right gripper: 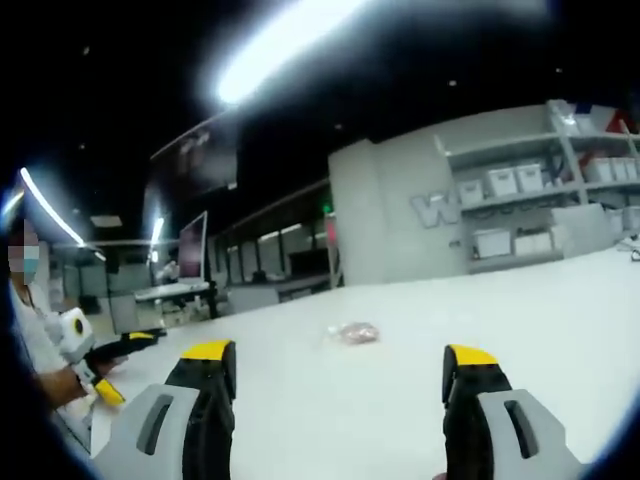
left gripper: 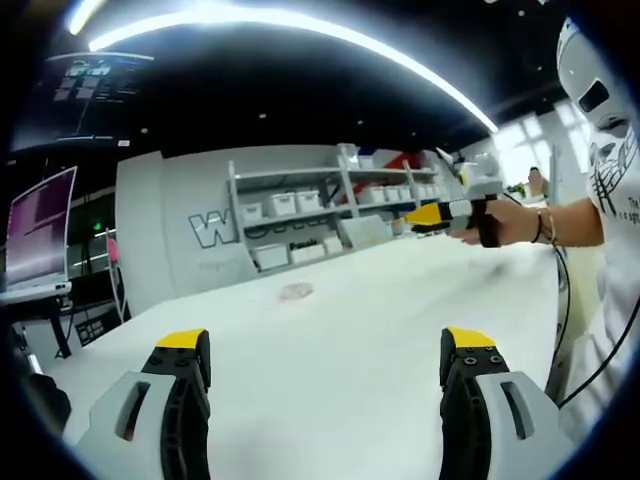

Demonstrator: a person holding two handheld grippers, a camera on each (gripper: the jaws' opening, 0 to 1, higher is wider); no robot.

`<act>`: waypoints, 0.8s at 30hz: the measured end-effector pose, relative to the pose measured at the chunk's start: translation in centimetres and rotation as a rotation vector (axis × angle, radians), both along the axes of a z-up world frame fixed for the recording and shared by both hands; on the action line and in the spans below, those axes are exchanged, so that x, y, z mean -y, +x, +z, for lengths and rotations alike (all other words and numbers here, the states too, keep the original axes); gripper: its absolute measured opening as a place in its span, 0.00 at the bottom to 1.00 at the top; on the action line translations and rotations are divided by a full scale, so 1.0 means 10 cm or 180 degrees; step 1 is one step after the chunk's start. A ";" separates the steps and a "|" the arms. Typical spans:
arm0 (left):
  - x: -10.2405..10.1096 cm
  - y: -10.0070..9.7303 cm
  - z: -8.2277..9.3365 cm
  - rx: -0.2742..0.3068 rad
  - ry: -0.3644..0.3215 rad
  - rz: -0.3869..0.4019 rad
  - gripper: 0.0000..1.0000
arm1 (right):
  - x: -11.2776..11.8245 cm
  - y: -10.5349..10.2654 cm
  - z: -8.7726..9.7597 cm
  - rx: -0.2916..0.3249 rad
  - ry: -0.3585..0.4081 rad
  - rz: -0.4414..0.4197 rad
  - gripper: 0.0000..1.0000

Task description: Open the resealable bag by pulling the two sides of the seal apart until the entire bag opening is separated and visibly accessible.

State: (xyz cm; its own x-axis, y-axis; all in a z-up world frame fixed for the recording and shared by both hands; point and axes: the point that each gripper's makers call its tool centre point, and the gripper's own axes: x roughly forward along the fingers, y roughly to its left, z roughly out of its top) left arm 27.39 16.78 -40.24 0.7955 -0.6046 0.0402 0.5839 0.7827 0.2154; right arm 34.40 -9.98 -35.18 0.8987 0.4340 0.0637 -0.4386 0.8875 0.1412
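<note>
Both of my hand-held grippers are up off the table, jaws spread wide, nothing between them. Left hand-held gripper (left gripper: pixel 325 350) looks down the white table (left gripper: pixel 400 330); right hand-held gripper (right gripper: pixel 340 365) does the same from another angle.

The bag (left gripper: pixel 296 291) lies flat on the table, out toward the middle, well apart from both grippers and ahead of each. In the right gripper view the bag (right gripper: pixel 353 332) sits almost dead ahead between the jaws; in the left gripper view it is ahead and slightly off to the left jaw's side. It is small and blurred, looks clear with something pinkish inside. Long axis and where the seal runs: cannot tell from here. Which gripper is nearer: too close to call; the right seems better lined up.

In the left gripper view my other hand (left gripper: pixel 500 222) holds the right gripper raised above the far right part of the table.

Judgement: bag untouched, seal not yet started. Next move is a reach forward and down with both.

Table is plain white, smooth. Beyond its far edge: grey wall, shelves (left gripper: pixel 330 210) with white bins, a monitor (left gripper: pixel 40 230) off the left edge, strip lights overhead.
</note>
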 end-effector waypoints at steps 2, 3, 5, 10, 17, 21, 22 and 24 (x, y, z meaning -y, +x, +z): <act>0.00 0.00 0.00 0.0000 -0.0003 0.0006 0.94 | 0.07 0.00 -0.01 -0.0005 0.0011 -0.0020 0.86; 0.00 0.00 0.00 0.0001 -0.0004 0.0008 0.94 | 0.09 0.00 -0.02 -0.0007 0.0019 -0.0031 0.86; 0.00 0.00 0.00 -0.0001 -0.0004 0.0007 0.94 | 0.13 -0.02 -0.03 -0.0005 0.0025 -0.0052 0.85; 0.00 0.00 0.00 0.0001 0.0003 0.0008 0.94 | 0.20 -0.07 -0.05 0.0003 0.0027 -0.0104 0.85; 0.00 -0.01 -0.01 -0.0008 0.0009 0.0002 0.94 | 0.31 -0.20 -0.08 0.0019 0.0038 -0.0194 0.85; 0.01 -0.01 -0.01 0.0000 0.0019 0.0008 0.94 | 0.32 -0.26 -0.08 0.0035 0.0037 -0.0200 0.85; 0.01 -0.01 -0.01 0.0003 0.0020 0.0009 0.94 | 0.33 -0.28 -0.08 0.0046 0.0044 -0.0204 0.85; 0.00 -0.01 -0.01 0.0009 0.0029 0.0012 0.94 | 0.35 -0.30 -0.08 0.0068 0.0047 -0.0214 0.85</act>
State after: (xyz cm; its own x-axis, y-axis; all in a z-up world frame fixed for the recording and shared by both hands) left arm 27.29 16.74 -40.35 0.7976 -0.6020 0.0371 0.5804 0.7829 0.2242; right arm 31.35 -13.45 -35.99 0.9241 0.3716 0.0890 -0.3812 0.9129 0.1458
